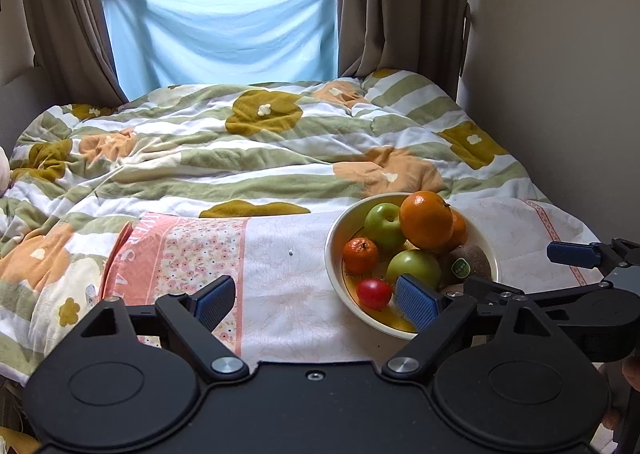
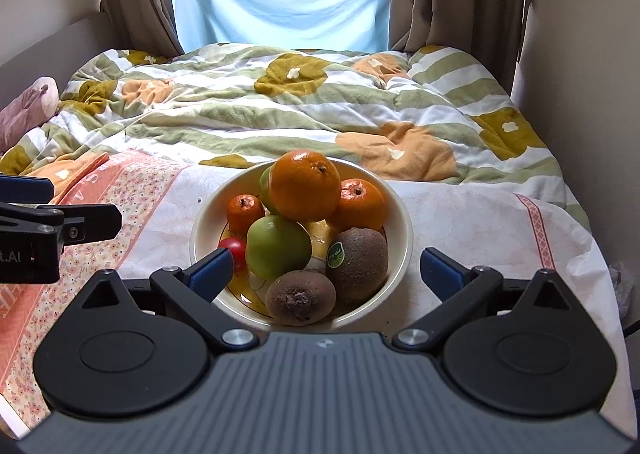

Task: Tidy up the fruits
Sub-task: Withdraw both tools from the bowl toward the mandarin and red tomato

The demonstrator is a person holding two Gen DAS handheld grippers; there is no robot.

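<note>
A cream bowl (image 2: 405,254) stands on a white cloth and holds a large orange (image 2: 304,184), two tangerines (image 2: 360,204), a green apple (image 2: 278,246), two kiwis (image 2: 360,264) and a small red tomato (image 2: 235,248). My right gripper (image 2: 326,273) is open just before the bowl, its fingers spread about as wide as the bowl and touching no fruit. In the left wrist view the bowl (image 1: 332,250) lies to the right. My left gripper (image 1: 316,304) is open and empty over the cloth, its right pad (image 1: 416,306) in front of the bowl's near rim.
The cloth (image 1: 288,294), with a pink floral band (image 1: 192,254) at its left, covers a surface at the foot of a bed with a green and orange quilt (image 1: 240,150). A wall (image 1: 560,94) rises close on the right. A pink plush toy (image 2: 28,106) lies far left.
</note>
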